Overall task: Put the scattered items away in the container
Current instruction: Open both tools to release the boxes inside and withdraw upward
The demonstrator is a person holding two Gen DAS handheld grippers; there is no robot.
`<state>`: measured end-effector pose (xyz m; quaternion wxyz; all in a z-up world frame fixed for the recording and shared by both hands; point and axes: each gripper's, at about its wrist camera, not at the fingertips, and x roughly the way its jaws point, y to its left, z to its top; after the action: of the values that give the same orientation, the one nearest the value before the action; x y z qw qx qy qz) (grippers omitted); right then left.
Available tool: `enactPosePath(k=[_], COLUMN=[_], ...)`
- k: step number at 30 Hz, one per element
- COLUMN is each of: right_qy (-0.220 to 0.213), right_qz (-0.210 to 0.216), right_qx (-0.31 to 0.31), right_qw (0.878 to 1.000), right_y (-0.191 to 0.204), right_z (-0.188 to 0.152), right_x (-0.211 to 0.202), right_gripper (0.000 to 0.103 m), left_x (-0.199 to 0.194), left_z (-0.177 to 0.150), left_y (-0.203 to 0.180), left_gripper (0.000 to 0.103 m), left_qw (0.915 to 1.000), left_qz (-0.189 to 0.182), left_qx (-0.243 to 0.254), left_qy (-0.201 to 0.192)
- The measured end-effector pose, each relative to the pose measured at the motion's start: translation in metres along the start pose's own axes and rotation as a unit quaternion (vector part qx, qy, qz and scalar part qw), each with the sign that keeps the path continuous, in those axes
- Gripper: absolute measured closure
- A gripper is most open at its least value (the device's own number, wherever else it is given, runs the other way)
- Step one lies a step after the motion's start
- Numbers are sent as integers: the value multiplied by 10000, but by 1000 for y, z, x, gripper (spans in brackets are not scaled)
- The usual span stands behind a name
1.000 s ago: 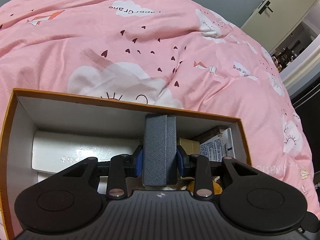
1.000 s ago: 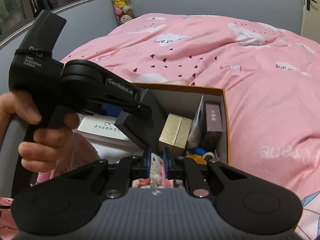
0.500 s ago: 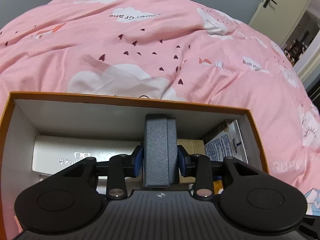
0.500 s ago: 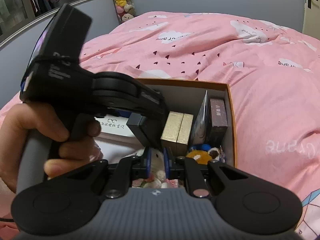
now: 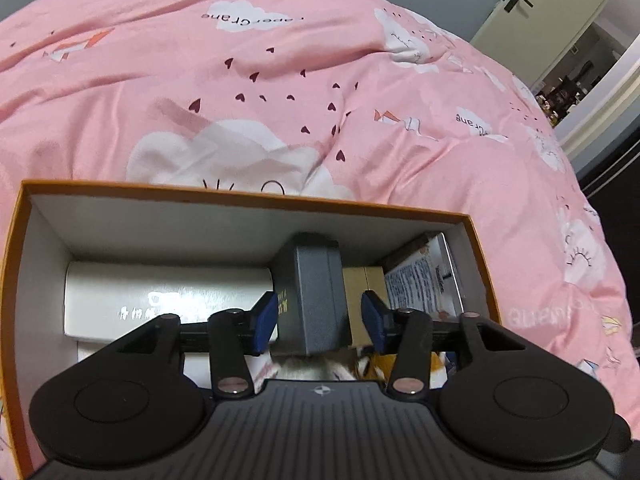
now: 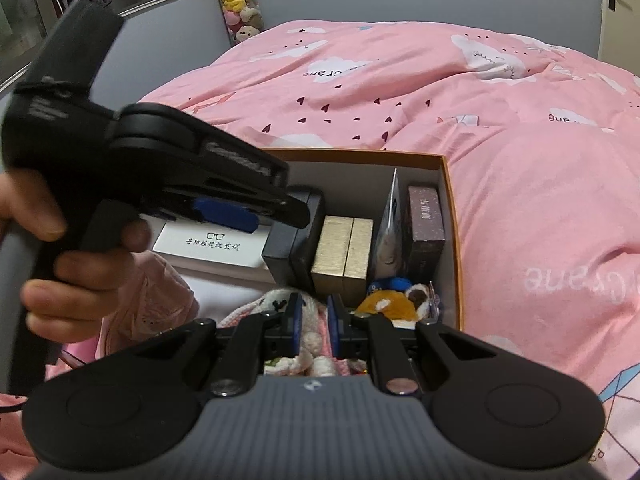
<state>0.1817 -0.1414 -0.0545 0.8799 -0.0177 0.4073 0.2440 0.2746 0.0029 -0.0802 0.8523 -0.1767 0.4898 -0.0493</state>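
The dark grey case stood upright inside the orange box, between the released, closing left tongs. Right tongs clenched a plush toy; I'd back left out straight.

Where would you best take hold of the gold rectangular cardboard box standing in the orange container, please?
Take the gold rectangular box from above, jaws over its near and far faces at the top: the dark grey box and white flat packet hem in its sides, leaving only that way free, I think.
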Motion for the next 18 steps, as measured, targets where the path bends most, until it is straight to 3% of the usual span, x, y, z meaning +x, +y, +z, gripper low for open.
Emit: enactPosePath(k=[5,13,18], right_qy=[42,79,120], right_qz=[-17,-99,-169], right_qx=[13,68,80], right_qw=[10000,9999,9998], right_y=[0,-2,-1], right_z=[-1,0,0], right_x=[3,3,3], right_gripper=[87,85,81], left_x=[9,9,-15], left_z=[-2,-3,-6], left_y=[2,-1,-8], left_gripper=[71,71,71], left_qw=[9998,9996,9992], left_qz=[107,138,148], left_qx=[43,167,375], left_qy=[160,159,-63])
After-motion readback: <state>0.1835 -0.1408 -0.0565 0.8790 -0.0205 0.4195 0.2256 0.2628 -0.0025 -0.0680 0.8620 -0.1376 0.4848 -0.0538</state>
